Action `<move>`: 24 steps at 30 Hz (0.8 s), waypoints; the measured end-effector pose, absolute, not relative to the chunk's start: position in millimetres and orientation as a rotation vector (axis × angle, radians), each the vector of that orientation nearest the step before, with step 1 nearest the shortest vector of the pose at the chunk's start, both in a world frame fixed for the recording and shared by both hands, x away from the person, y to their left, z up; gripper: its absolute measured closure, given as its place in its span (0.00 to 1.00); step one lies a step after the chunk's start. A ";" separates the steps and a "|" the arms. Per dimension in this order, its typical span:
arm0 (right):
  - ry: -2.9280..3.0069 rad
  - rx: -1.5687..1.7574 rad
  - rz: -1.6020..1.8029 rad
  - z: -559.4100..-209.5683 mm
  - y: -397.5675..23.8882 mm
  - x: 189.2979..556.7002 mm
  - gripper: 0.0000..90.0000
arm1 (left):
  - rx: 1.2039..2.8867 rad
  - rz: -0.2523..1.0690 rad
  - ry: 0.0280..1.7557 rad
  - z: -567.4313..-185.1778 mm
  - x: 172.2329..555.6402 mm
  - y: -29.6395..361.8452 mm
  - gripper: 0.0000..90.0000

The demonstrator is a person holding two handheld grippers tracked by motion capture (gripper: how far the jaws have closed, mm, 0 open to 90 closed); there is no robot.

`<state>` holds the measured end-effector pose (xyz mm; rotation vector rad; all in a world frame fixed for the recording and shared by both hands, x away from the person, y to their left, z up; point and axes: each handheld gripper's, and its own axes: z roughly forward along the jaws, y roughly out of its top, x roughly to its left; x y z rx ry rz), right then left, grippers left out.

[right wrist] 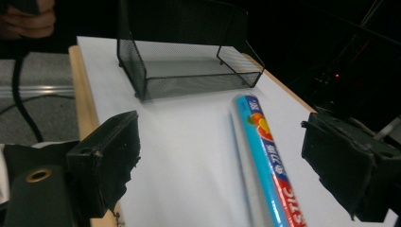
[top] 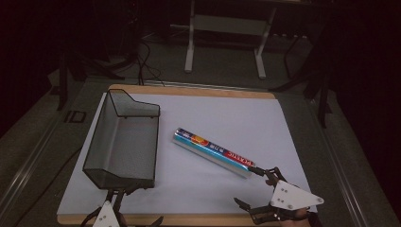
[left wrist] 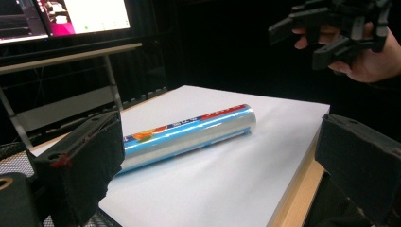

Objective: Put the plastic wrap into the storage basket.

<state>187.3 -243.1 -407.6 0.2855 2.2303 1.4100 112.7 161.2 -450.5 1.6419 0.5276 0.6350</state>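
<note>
A long blue, silver and red wrap roll [top: 213,151] lies at a slant on the white sheet [top: 227,109], right of a black mesh basket [top: 123,142]. My right gripper [top: 248,187] is open at the roll's near right end, which lies between its jaws without touching either. In the right gripper view the roll [right wrist: 265,156] runs up between the open right gripper's [right wrist: 222,161] jaws towards the basket [right wrist: 189,61]. My left gripper [top: 137,208] is open at the board's front edge, just below the basket. The left gripper view shows the roll [left wrist: 189,135] beyond the left gripper [left wrist: 217,165].
The sheet lies on a wooden board [top: 198,90]. Beyond it stand a white stand's legs [top: 222,42] and cables on the dark floor. A hand with the right gripper [left wrist: 331,28] shows at the top right of the left gripper view. Monitors [left wrist: 66,19] glow behind.
</note>
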 end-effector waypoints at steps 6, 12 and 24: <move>2.259 0.267 1.364 -405.7 -233.4 200.6 0.12 | 1.641 0.634 0.532 -450.6 113.1 161.7 0.03; 2.254 0.266 1.360 -403.1 -225.2 215.5 0.12 | 1.649 0.635 0.532 -450.9 113.4 161.3 0.03; 2.287 0.305 1.281 -404.0 -206.8 249.4 0.10 | 1.658 0.632 0.539 -451.5 114.2 161.5 0.03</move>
